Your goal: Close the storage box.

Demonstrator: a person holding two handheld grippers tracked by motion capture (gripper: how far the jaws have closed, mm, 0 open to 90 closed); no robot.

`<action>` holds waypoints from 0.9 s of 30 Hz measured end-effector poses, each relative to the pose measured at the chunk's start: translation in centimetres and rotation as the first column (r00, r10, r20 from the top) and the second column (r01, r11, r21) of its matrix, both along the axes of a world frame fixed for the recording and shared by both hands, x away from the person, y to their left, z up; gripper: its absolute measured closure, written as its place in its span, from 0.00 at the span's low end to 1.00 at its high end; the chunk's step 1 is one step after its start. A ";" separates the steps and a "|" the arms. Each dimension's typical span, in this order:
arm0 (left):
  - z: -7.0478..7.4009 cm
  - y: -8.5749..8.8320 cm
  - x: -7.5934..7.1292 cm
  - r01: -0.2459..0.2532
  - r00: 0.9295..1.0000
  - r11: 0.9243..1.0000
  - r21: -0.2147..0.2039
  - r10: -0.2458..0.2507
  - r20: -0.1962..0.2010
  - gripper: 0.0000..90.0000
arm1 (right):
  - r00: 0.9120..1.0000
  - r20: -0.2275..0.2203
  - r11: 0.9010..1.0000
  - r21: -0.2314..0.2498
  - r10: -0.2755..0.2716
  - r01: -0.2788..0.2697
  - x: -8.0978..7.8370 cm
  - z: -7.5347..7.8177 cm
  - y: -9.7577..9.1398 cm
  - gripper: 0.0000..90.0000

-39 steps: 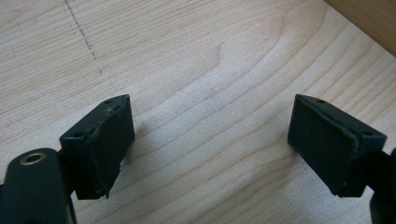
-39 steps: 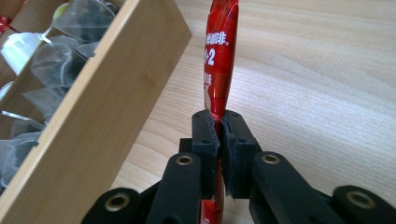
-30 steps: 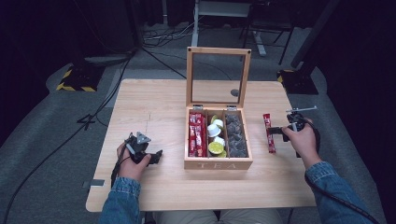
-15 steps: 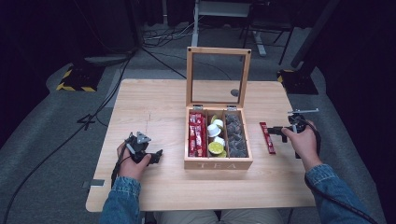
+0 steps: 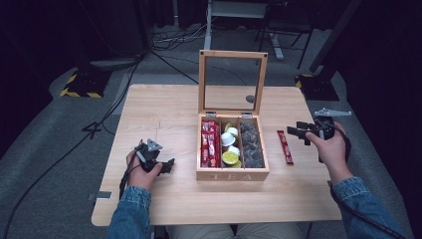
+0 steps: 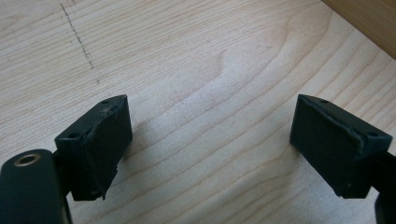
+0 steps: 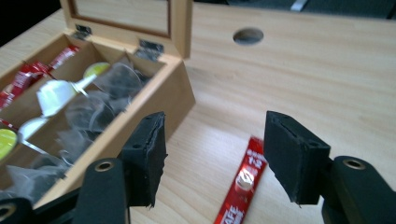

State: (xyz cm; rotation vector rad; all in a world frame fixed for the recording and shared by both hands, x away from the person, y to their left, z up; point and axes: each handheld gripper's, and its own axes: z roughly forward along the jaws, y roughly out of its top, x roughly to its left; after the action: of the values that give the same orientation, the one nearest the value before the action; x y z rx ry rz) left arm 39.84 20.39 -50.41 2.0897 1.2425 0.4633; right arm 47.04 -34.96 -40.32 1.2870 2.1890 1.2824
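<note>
Fingers (image 7: 212,158) just opening — clear | red stick (image 5: 285,147) flat, lengthwise beside box (image 5: 233,174)

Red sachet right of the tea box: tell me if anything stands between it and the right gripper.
Nothing visible does. The red sachet lies flat on bare table beside the tea box wall. The right gripper hangs just above it, its jaws having just been opening, nothing between them.

We read "TEA" on the front wall of the wooden box (image 5: 232,176). On the red sachet (image 7: 239,186), lying below and between the right gripper's fingers (image 7: 148,154), the white print stays too blurred for us to read.
</note>
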 end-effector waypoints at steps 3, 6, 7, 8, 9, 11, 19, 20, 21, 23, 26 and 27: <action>0.0 0.0 0.0 -0.001 1.000 1.000 -0.001 0.001 0.000 0.15 | 0.999 0.038 1.000 0.020 0.017 -0.018 -0.2 0.9 0.3 0.45; 0.0 0.0 0.0 -0.001 1.000 1.000 -0.002 0.001 0.000 0.15 | 0.997 0.068 0.999 0.023 0.027 -0.029 -0.2 1.8 0.5 0.45; 0.0 0.0 0.1 -0.003 1.000 1.000 -0.002 0.003 0.000 0.15 | 0.997 0.073 0.999 0.025 0.028 -0.030 -0.1 2.0 0.6 0.45; 0.0 -0.1 0.1 -0.004 1.000 1.000 -0.001 0.004 0.001 0.15 | 0.996 0.080 0.999 0.024 0.031 -0.033 -0.1 2.3 0.7 0.45; 0.0 -0.1 0.1 -0.004 1.000 1.000 -0.002 0.004 0.001 0.15 | 0.995 0.089 0.999 0.025 0.035 -0.038 0.0 2.6 0.8 0.45; 0.0 -0.1 0.1 -0.004 1.000 1.000 -0.002 0.004 0.001 0.15 | 0.994 0.104 0.999 0.029 0.041 -0.044 0.1 3.1 1.0 0.44; 0.0 -0.1 0.2 -0.016 1.000 1.000 0.002 0.016 0.003 0.15 | 0.988 0.140 0.998 0.018 0.062 -0.065 1.3 5.1 2.1 0.43; 0.0 -0.1 0.2 -0.016 1.000 1.000 0.002 0.016 0.003 0.15 | 0.988 0.143 0.998 0.020 0.064 -0.067 1.5 5.3 2.3 0.43; 0.0 -0.1 0.2 -0.015 1.000 1.000 0.002 0.015 0.003 0.15 | 0.987 0.144 0.997 0.021 0.065 -0.069 1.7 5.5 2.5 0.43; 0.0 -0.1 0.2 -0.015 1.000 1.000 0.002 0.015 0.003 0.15 | 0.986 0.148 0.997 0.017 0.071 -0.075 2.2 5.9 2.8 0.43; 0.0 -0.1 0.2 -0.015 1.000 1.000 0.002 0.015 0.003 0.15 | 0.985 0.151 0.997 0.018 0.077 -0.081 3.0 6.5 3.4 0.43; 0.0 -0.1 0.2 -0.015 1.000 1.000 0.002 0.015 0.002 0.15 | 0.985 0.153 0.996 0.017 0.082 -0.085 3.4 6.7 3.6 0.43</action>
State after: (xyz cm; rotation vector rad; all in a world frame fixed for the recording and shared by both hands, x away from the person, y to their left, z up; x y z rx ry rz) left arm 39.99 20.28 -50.41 2.0820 1.2580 0.4738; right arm 50.40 -31.37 -33.62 1.0771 2.1463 1.3937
